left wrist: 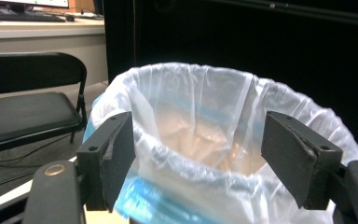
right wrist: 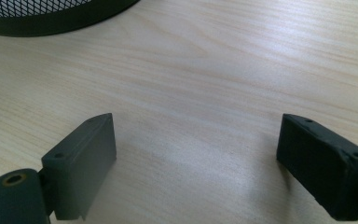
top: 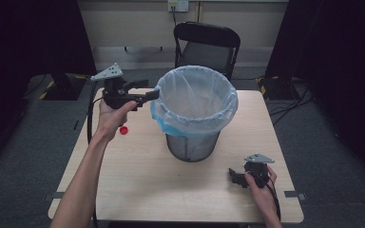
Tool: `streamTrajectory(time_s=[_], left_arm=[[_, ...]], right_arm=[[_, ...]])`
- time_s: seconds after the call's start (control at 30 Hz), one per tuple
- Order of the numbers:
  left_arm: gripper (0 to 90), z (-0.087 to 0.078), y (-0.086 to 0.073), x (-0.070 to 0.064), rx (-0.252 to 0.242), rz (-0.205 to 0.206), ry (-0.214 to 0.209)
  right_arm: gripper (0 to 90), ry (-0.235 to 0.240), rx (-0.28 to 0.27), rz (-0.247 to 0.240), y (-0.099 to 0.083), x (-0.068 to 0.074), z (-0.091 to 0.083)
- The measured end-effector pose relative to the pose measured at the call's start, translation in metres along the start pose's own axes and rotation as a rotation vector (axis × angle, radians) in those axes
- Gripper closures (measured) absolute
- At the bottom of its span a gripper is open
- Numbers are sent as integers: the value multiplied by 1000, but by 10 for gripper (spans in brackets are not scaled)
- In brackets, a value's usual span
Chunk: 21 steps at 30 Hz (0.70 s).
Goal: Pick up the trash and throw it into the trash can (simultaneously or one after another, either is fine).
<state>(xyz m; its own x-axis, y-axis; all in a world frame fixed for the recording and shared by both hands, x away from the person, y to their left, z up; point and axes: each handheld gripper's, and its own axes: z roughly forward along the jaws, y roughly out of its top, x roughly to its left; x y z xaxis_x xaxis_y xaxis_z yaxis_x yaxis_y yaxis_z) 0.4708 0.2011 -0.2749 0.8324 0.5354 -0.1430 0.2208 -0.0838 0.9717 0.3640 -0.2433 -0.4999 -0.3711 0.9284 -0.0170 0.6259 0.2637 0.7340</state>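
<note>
Cap (top: 123,129), red, beside left claw (top: 148,94); bin (top: 193,114) between claws.

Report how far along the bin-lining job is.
Done: the translucent white-and-blue plastic liner already sits inside the black wire-mesh waste bin, its edge folded over the rim. In hand: the left hand-held gripper is open at the liner's rim, gripping nothing. The right hand-held gripper rests open on the light wooden table. Left: probably tidying the rim.
</note>
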Motion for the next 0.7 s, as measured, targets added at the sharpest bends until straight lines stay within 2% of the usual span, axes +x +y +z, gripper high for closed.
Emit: streamTrajectory(time_s=[0.1, 0.23, 0.27, 0.37, 0.4, 0.7], left_arm=[[256, -5, -2, 3, 8, 19, 10], [254, -14, -8, 9, 16, 22, 42], [254, -19, -14, 13, 16, 17, 64], [242, -25, -20, 16, 19, 15, 73], [240, -30, -27, 20, 26, 9, 84], [249, -46, -46, 35, 53, -24, 127]], right_arm=[[109, 0, 0, 0, 0, 0, 0], [109, 0, 0, 0, 0, 0, 0], [108, 0, 0, 0, 0, 0, 0], [108, 0, 0, 0, 0, 0, 0], [108, 0, 0, 0, 0, 0, 0], [108, 0, 0, 0, 0, 0, 0]])
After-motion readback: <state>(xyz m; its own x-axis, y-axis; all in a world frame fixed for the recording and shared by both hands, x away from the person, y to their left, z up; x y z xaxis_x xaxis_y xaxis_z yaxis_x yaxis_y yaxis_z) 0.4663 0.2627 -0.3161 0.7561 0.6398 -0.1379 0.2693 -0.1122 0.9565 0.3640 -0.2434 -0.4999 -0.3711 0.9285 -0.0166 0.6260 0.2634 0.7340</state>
